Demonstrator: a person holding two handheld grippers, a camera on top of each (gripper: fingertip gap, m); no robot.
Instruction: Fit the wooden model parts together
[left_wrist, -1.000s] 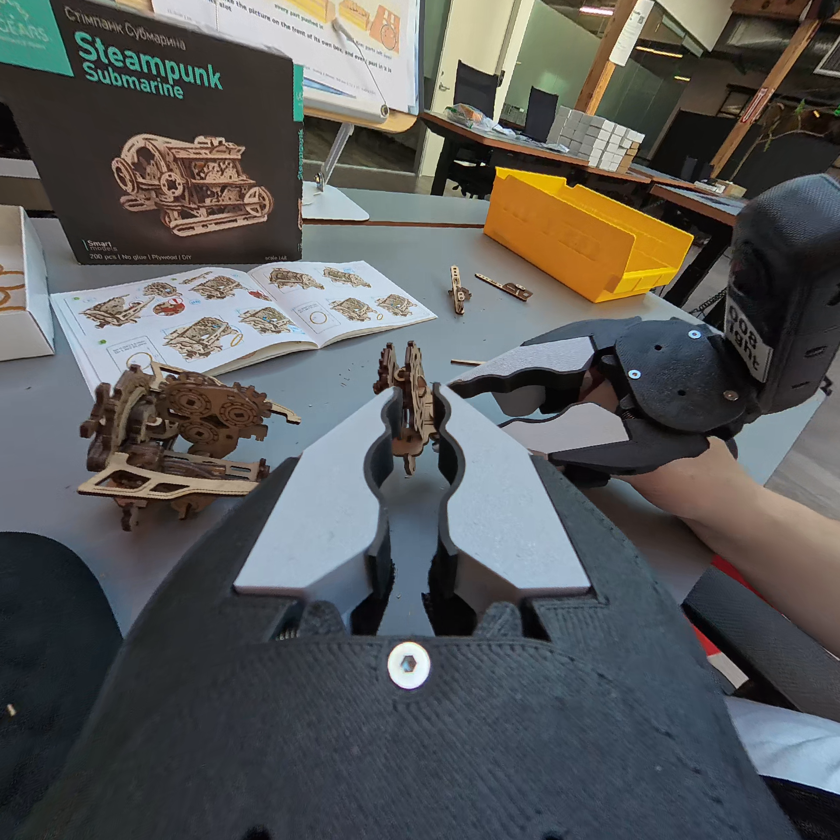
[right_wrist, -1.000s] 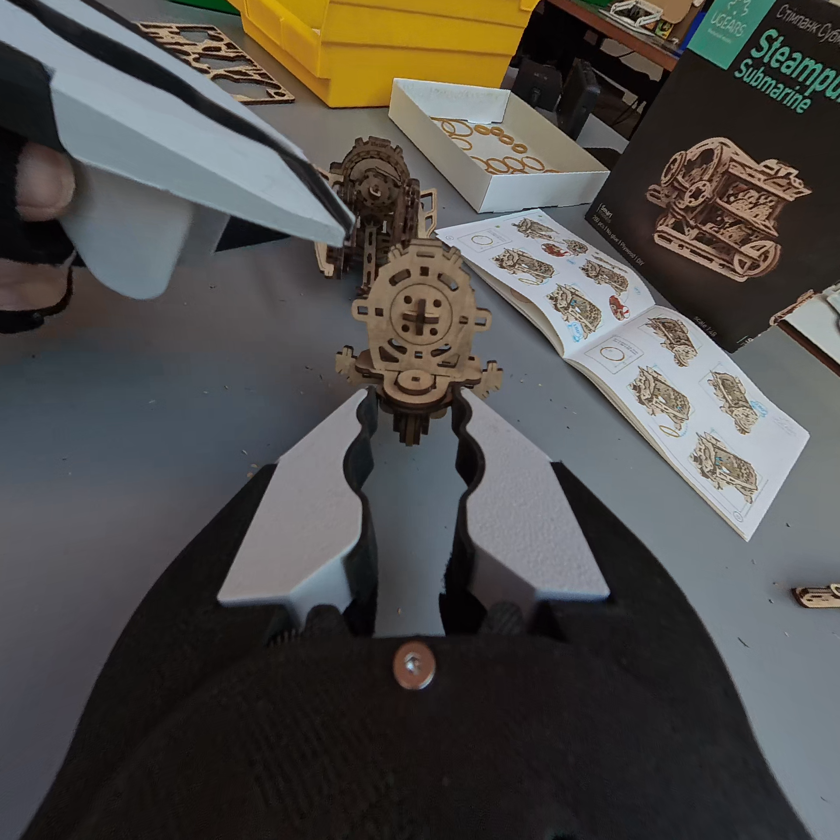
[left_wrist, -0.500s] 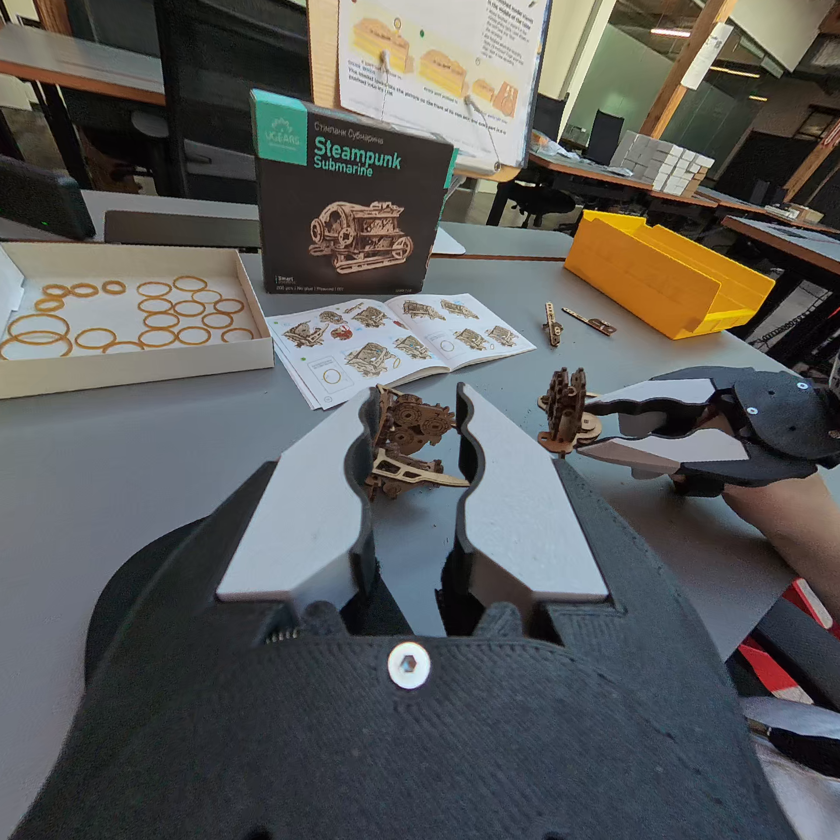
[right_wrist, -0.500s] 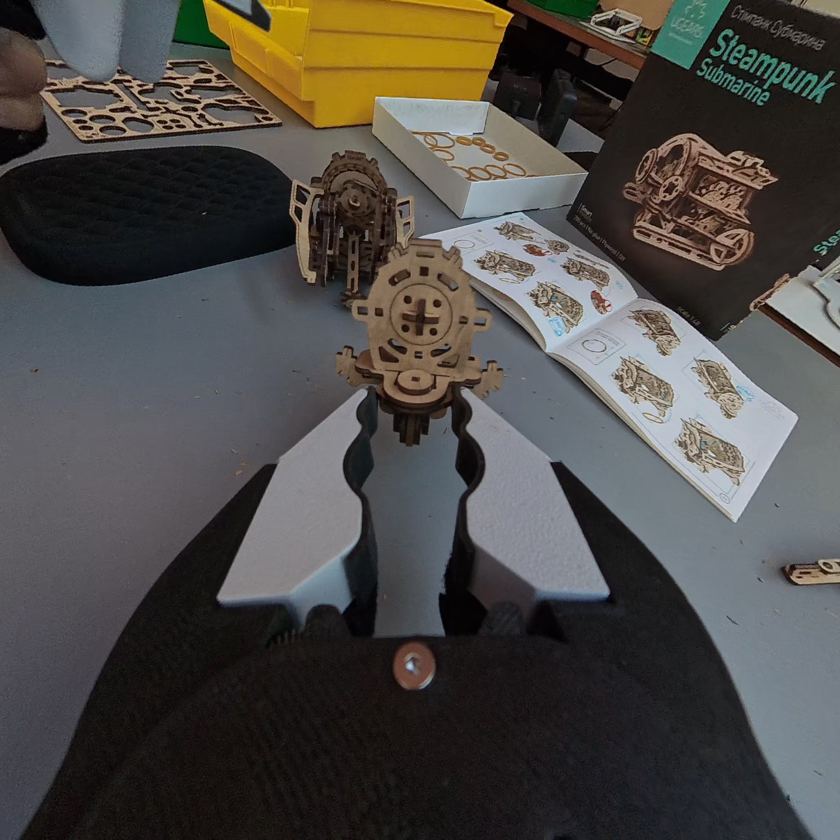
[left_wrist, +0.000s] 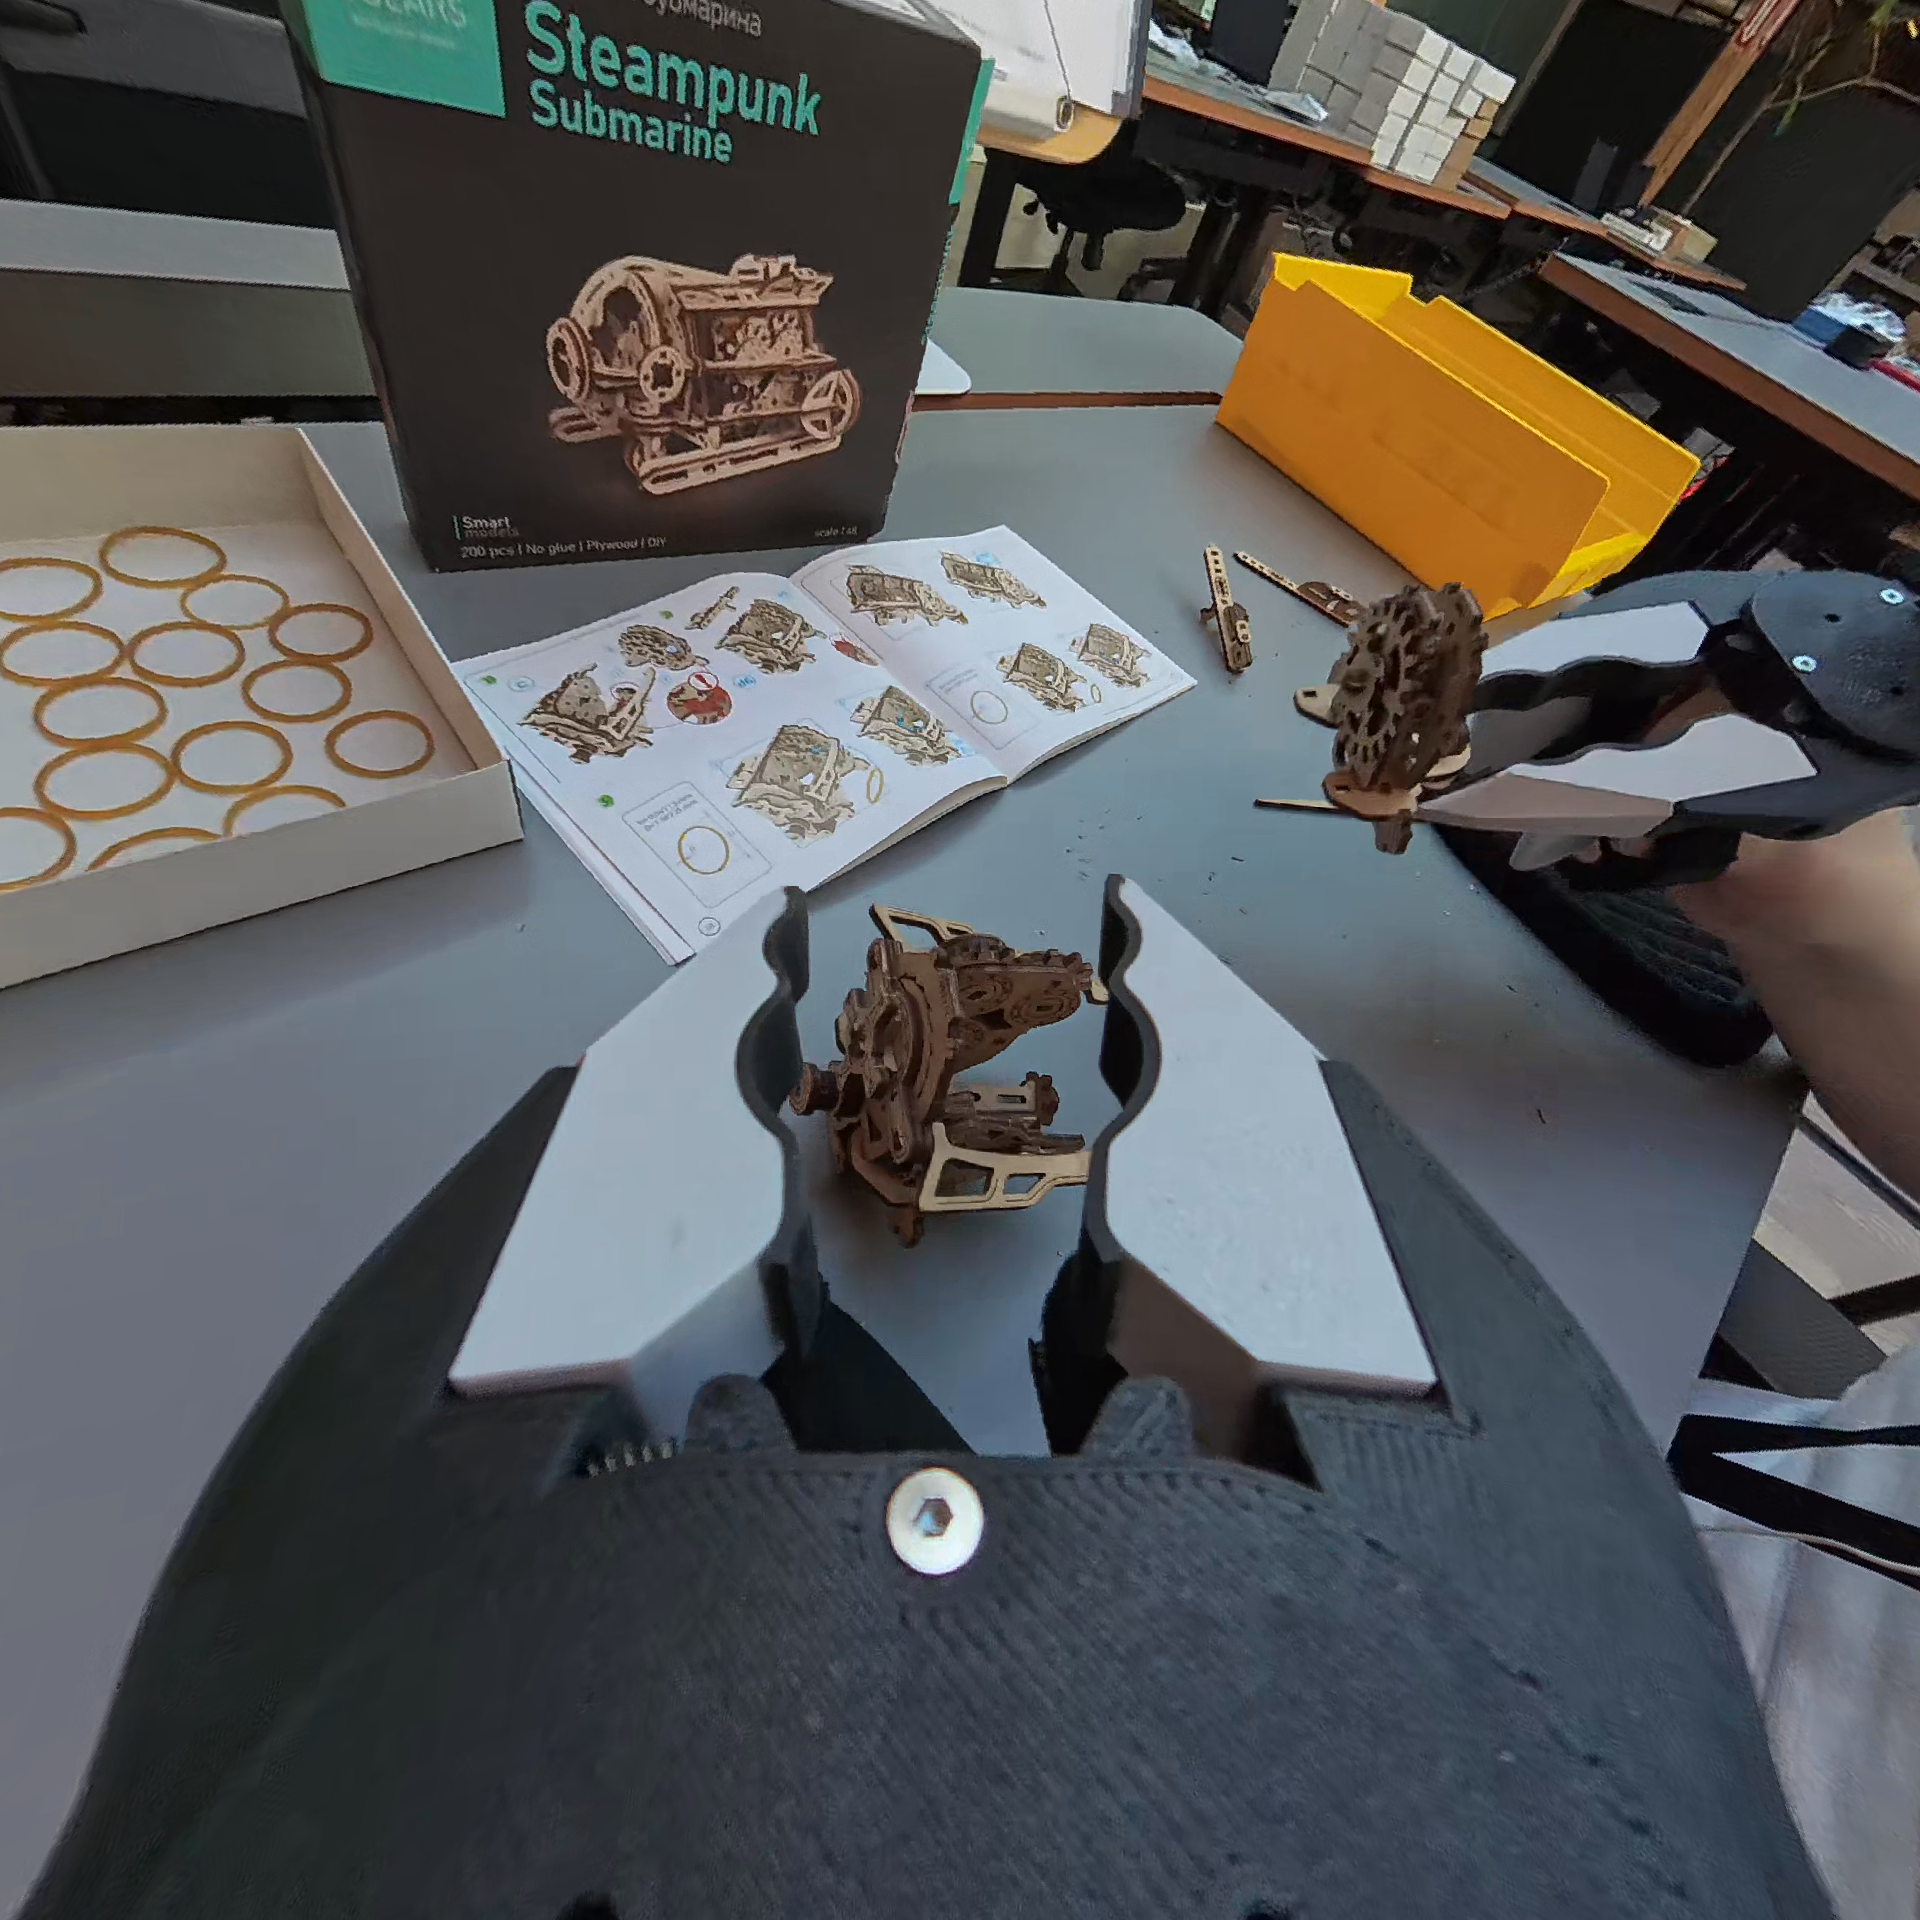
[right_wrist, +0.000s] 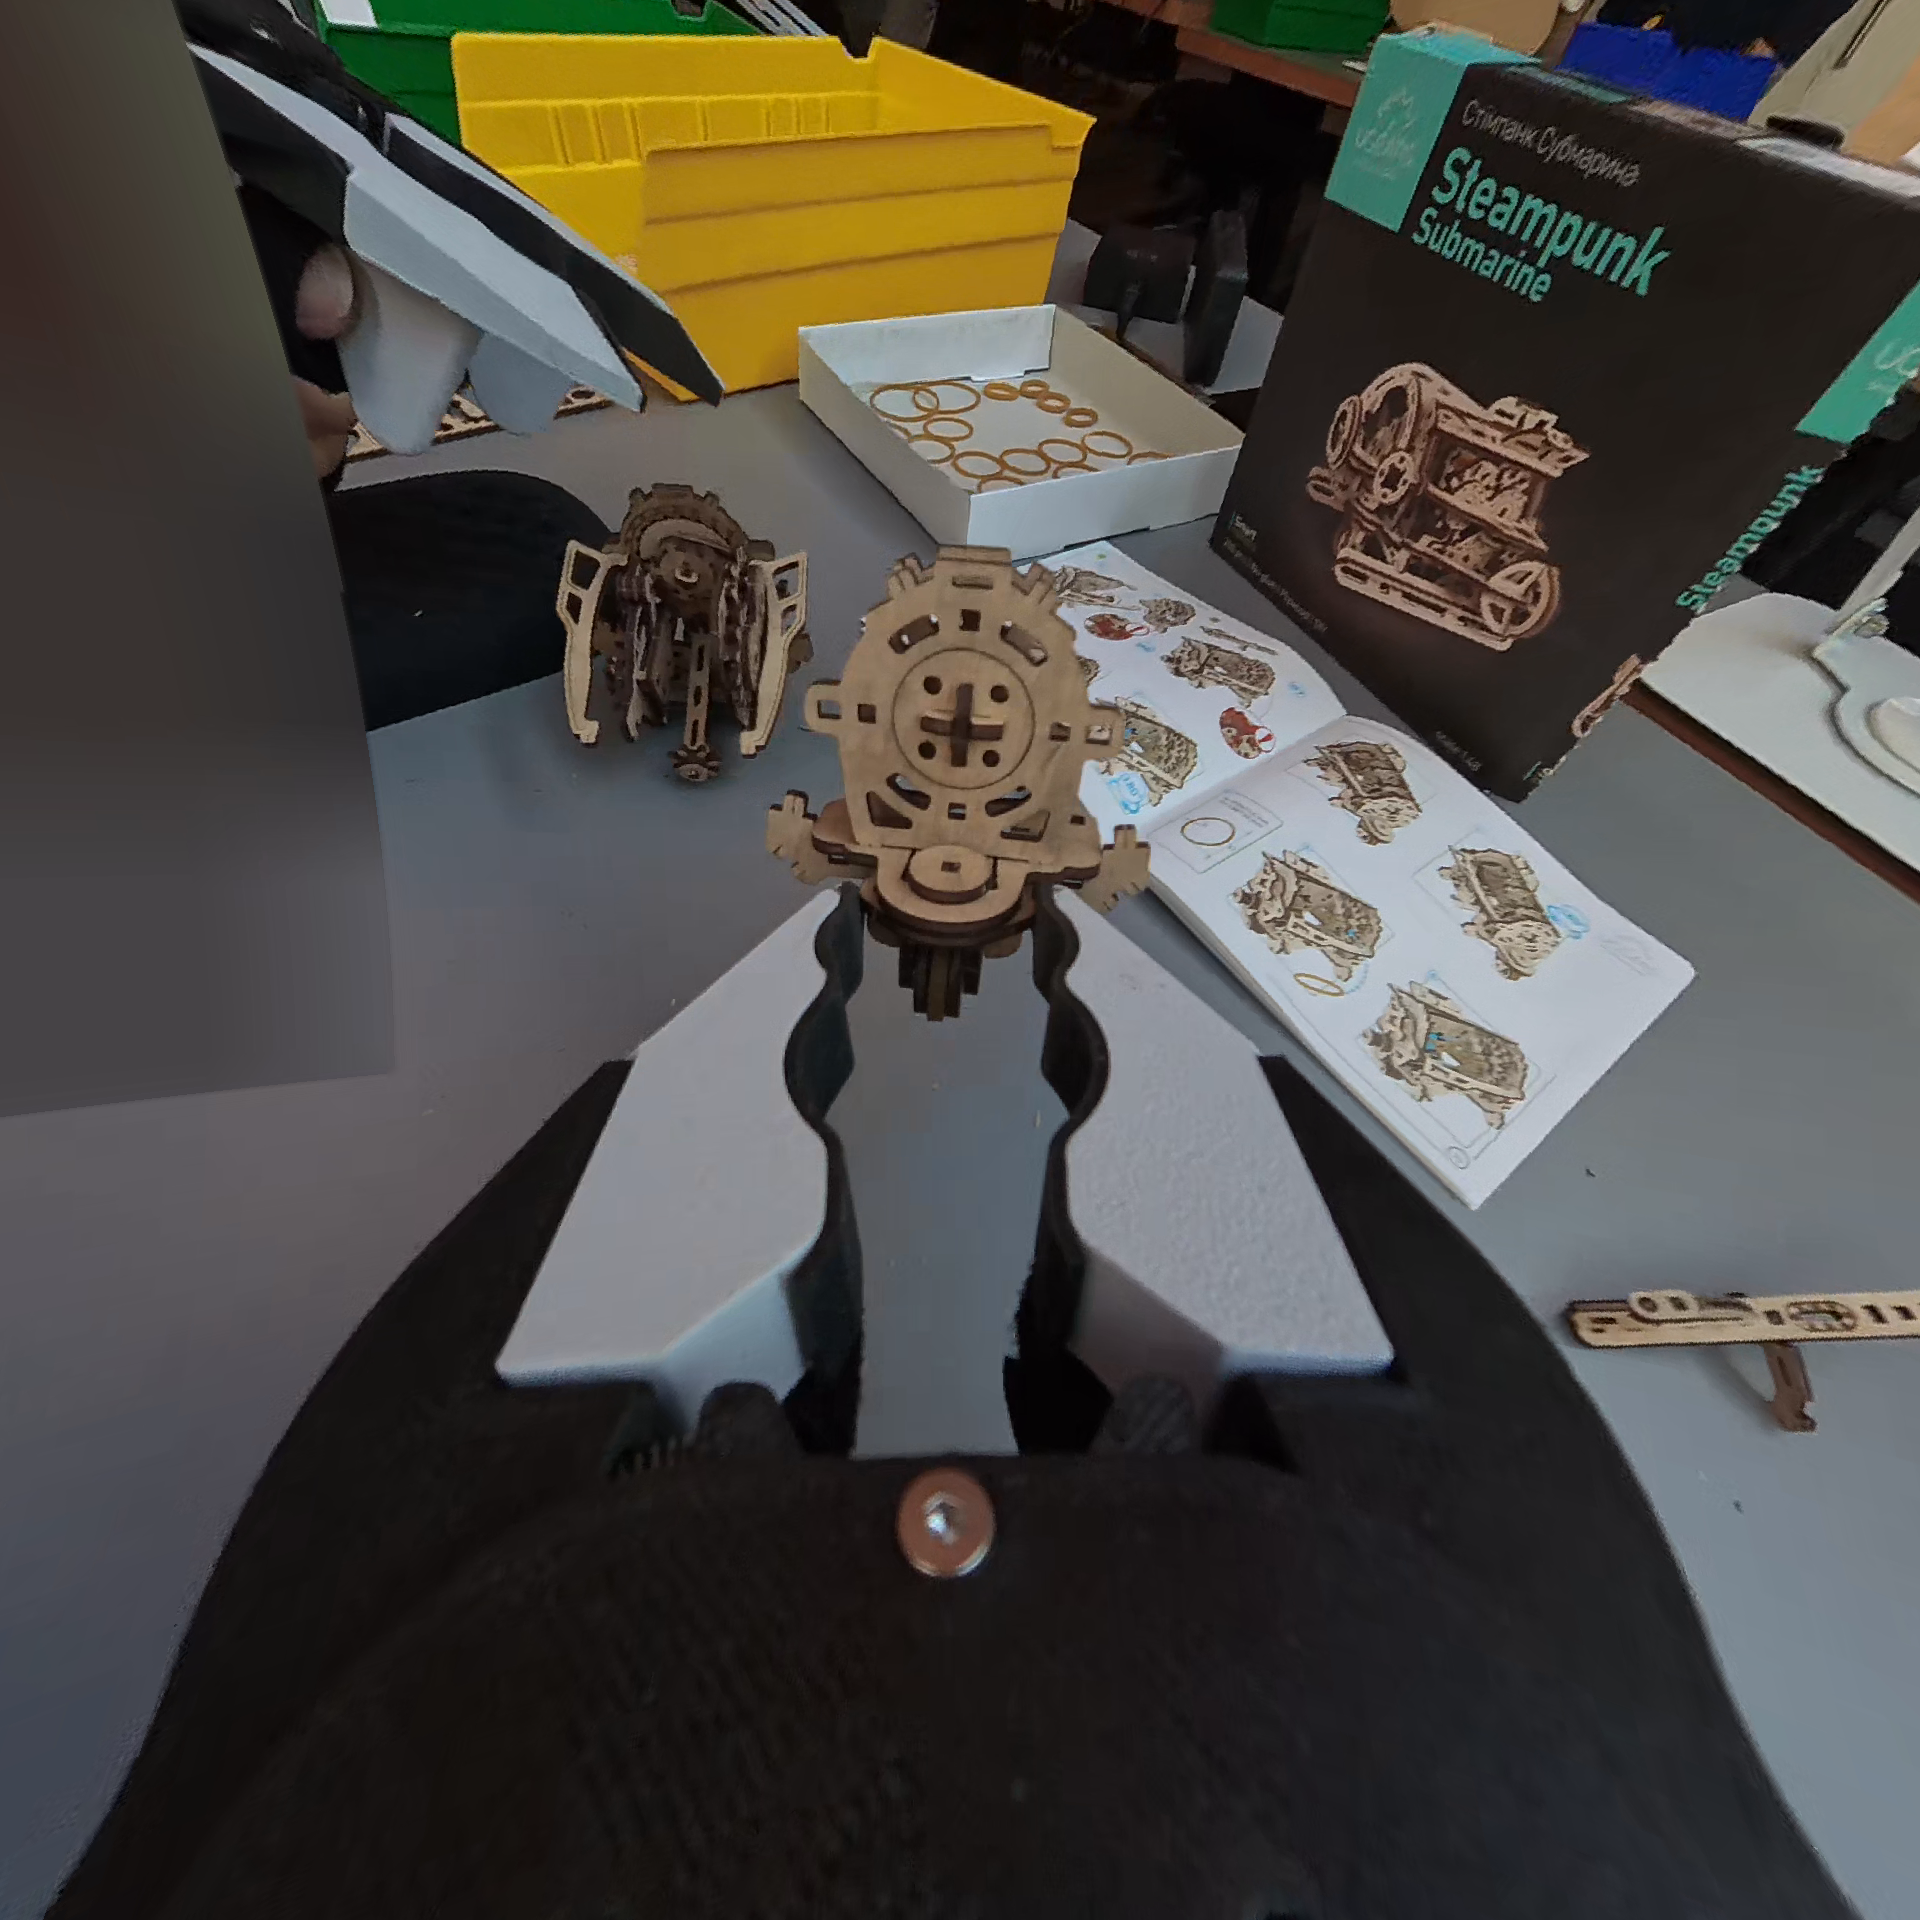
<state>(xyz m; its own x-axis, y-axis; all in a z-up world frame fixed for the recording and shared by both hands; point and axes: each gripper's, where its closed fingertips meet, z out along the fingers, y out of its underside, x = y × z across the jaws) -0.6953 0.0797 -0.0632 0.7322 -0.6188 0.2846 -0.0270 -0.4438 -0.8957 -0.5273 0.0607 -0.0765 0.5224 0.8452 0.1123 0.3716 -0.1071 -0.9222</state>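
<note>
The gear assembly (left_wrist: 940, 1060), a tangle of laser-cut plywood cogs and brackets, sits on the smooth grey counter (left_wrist: 260, 1091), just in front of the open booklet (left_wrist: 831, 717). The left gripper (left_wrist: 948, 997) hangs over it with its pale, wavy-edged fingers (left_wrist: 665, 1164) spread wide, either side of it and clear of the wood. To the booklet's right, the right gripper (right_wrist: 948, 925) is clenched on the oval plate part (right_wrist: 951, 748), held upright off the counter.
</note>
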